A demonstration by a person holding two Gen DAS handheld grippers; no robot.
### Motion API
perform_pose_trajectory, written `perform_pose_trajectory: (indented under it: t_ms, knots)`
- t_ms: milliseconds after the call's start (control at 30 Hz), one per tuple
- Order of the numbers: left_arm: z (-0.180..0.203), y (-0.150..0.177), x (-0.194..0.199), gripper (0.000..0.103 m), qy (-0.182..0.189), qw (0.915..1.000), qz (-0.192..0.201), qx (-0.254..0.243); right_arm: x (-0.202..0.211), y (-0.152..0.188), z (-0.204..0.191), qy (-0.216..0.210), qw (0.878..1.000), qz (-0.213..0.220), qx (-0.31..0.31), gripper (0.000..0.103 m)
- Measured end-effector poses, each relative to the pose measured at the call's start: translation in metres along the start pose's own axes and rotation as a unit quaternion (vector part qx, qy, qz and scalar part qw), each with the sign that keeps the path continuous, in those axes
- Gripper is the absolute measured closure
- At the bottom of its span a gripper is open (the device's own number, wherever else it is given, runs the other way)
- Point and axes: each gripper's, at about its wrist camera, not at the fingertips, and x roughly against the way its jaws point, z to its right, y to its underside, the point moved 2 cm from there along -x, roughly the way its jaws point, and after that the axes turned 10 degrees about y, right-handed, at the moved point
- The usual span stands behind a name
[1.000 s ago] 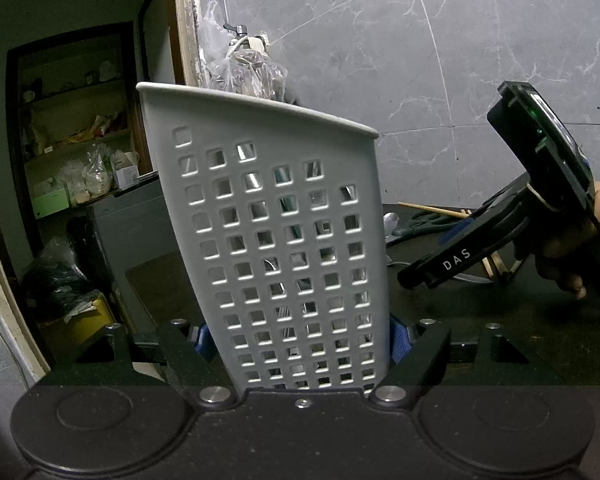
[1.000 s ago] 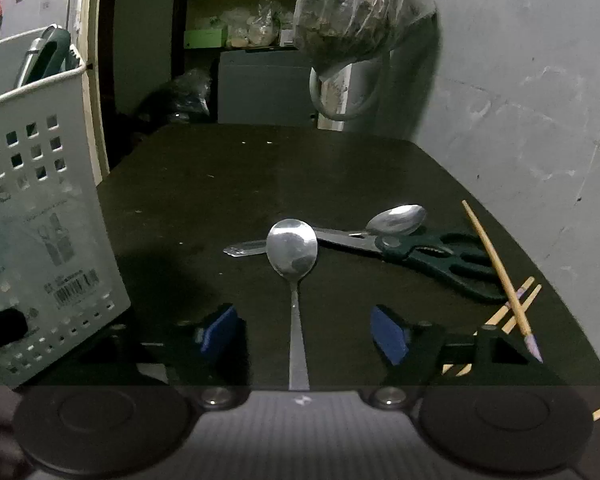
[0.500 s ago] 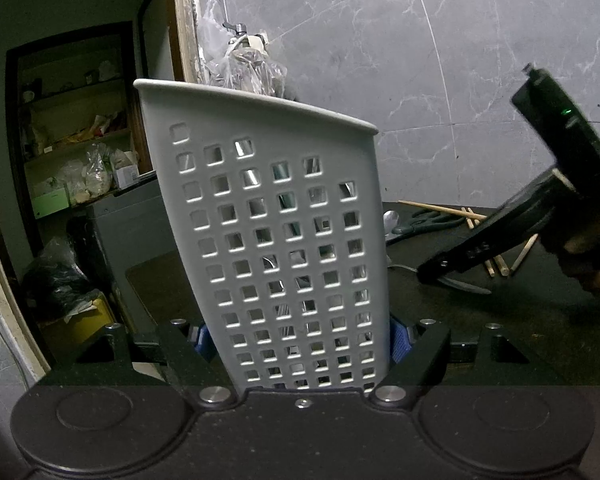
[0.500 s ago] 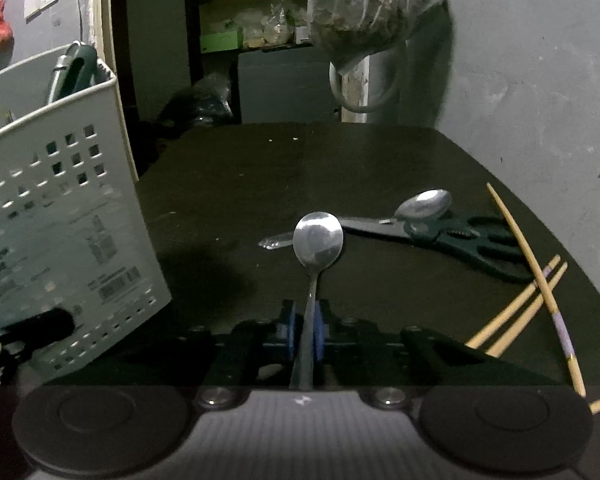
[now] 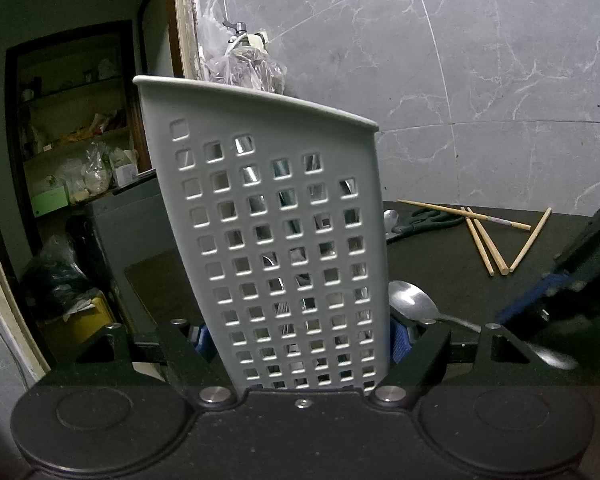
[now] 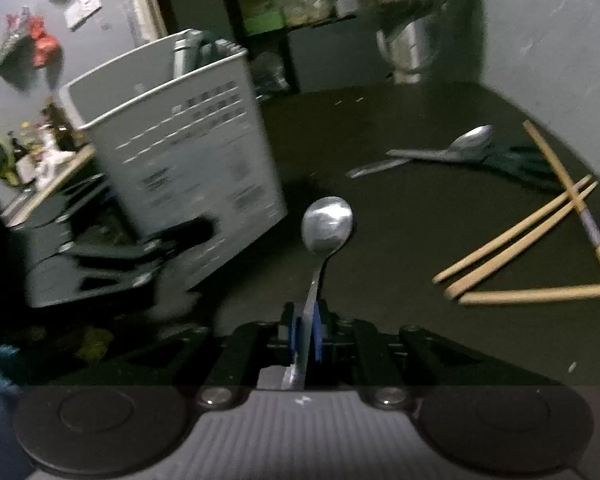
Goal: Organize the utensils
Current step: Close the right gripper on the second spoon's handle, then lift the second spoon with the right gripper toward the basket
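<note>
My right claw (image 6: 305,334) was clamped on the handle of a spoon (image 6: 327,224), its blue pads pressed flat against the thin metal, having just closed on it; the bowl stuck out ahead of the claw and sat just beside the base of the grey perforated caddy (image 5: 276,240); my left claw (image 5: 300,340) was clamped on that caddy low down, one pad on each side wall, holding it upright on the dark surface (image 6: 400,216). A second spoon (image 6: 471,140), green-handled scissors (image 6: 516,162) and several wooden chopsticks (image 6: 520,236) lay farther off on the surface, well apart from the caddy.

I judged the main risk to be the grip itself; the handle was narrow and slick, held near its end, so the heavy bowl could swing it round between the pads or let it slip out on the way up. The caddy rim stood high, and a spoon arriving too low would strike the wall; my left claw held only the bottom, so a knock near the top could tip it. The right view was smeared, so I could not tell the exact gap between bowl and wall.
</note>
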Motion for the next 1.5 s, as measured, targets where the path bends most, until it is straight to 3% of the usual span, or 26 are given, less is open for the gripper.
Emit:
perform_pose_trajectory:
  t_ms: [100, 167, 233, 367, 600, 800, 900, 967, 1067, 1133, 1233, 1433, 1500]
  knots:
    - [0.0, 0.0, 0.0, 0.024, 0.0, 1.0, 0.0, 0.0, 0.004, -0.001, -0.007, -0.023, 1.0, -0.008, 0.02, 0.069]
    - [0.0, 0.0, 0.0, 0.024, 0.0, 1.0, 0.0, 0.0, 0.006, -0.006, -0.008, -0.02, 0.999, 0.007, 0.03, 0.043]
    - [0.0, 0.0, 0.0, 0.024, 0.0, 1.0, 0.0, -0.001, 0.004, -0.016, -0.007, -0.012, 0.999, 0.023, 0.037, 0.036]
    - [0.0, 0.0, 0.0, 0.024, 0.0, 1.0, 0.0, -0.001, -0.012, -0.035, 0.002, 0.002, 0.998, 0.036, 0.049, 0.036]
    - [0.0, 0.0, 0.0, 0.024, 0.0, 1.0, -0.001, -0.002, -0.051, -0.057, 0.012, -0.005, 0.998, 0.019, 0.052, 0.042]
    - [0.0, 0.0, -0.001, 0.024, -0.001, 1.0, -0.002, -0.001, -0.06, -0.055, 0.007, -0.003, 0.998, 0.016, 0.067, 0.046]
    - [0.0, 0.0, -0.001, 0.024, 0.0, 1.0, -0.002, -0.001, -0.059, -0.051, 0.001, 0.001, 0.996, 0.021, 0.085, 0.054]
    - [0.0, 0.0, -0.001, 0.024, 0.0, 1.0, -0.002, -0.001, -0.058, -0.048, -0.004, 0.006, 0.995, 0.023, 0.099, 0.066]
    - [0.0, 0.0, -0.001, 0.024, 0.0, 1.0, -0.002, -0.001, -0.057, -0.046, -0.008, 0.012, 0.994, 0.023, 0.109, 0.071]
    - [0.001, -0.001, -0.001, 0.024, 0.0, 1.0, -0.002, -0.001, -0.056, -0.046, -0.009, 0.015, 0.994, 0.025, 0.107, 0.083]
    - [0.0, 0.0, -0.001, 0.024, 0.0, 1.0, -0.002, -0.001, -0.053, -0.046, -0.012, 0.024, 0.993, 0.027, 0.112, 0.088]
    - [0.0, -0.001, -0.001, 0.024, 0.0, 1.0, -0.002, 0.0, -0.04, -0.037, -0.032, 0.067, 0.98, 0.049, 0.181, 0.094]
    - [0.0, -0.001, -0.001, 0.024, 0.0, 1.0, -0.002, 0.0, -0.036, -0.031, -0.043, 0.099, 0.968, 0.058, 0.223, 0.094]
